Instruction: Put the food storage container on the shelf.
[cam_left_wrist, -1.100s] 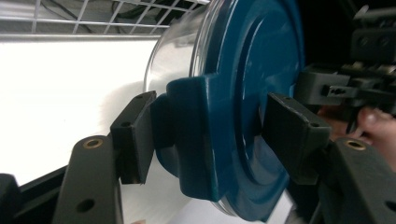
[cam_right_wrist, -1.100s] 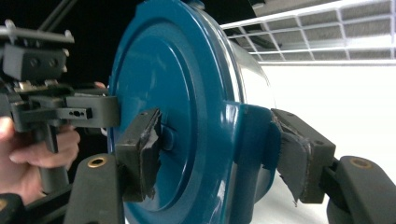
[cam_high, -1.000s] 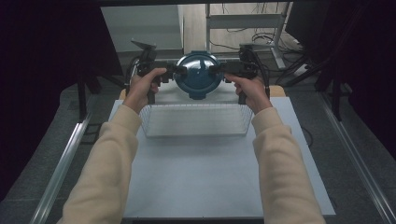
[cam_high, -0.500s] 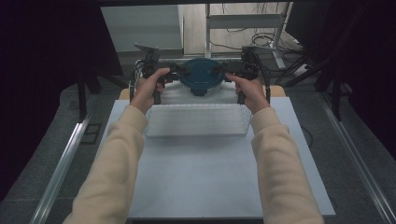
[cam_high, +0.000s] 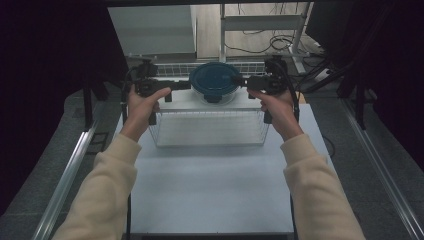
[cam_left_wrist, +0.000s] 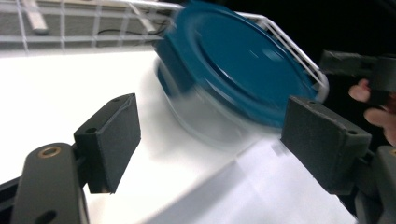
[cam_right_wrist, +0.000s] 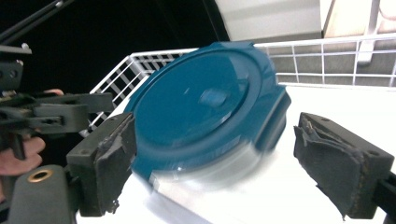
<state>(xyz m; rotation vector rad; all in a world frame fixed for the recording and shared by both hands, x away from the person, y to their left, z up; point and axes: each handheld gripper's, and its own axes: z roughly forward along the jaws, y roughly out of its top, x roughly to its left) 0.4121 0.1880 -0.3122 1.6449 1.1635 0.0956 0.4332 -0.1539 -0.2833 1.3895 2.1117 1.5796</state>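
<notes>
Left tool (cam_high: 176, 86) at left of round container (cam_high: 215, 83), jaws spread, just been opening, nothing between pads; container ahead of jaws in left gripper view, clear of them. Container: clear bowl with blue lid (cam_left_wrist: 243, 60), sitting on white top of wire rack (cam_high: 210, 125) at far side of table (cam_high: 210, 190), wire rail (cam_right_wrist: 327, 51) behind it. Right tool (cam_high: 245, 81) at container's right, jaws likewise parted, just been opening, pads off lid. Each tool in person's hand.

Your kit: cream sleeves (cam_high: 105, 190); two black grippers, left gripper (cam_left_wrist: 210, 135), right gripper (cam_right_wrist: 212, 154), foam-padded, brass-eyed, black cables.
</notes>
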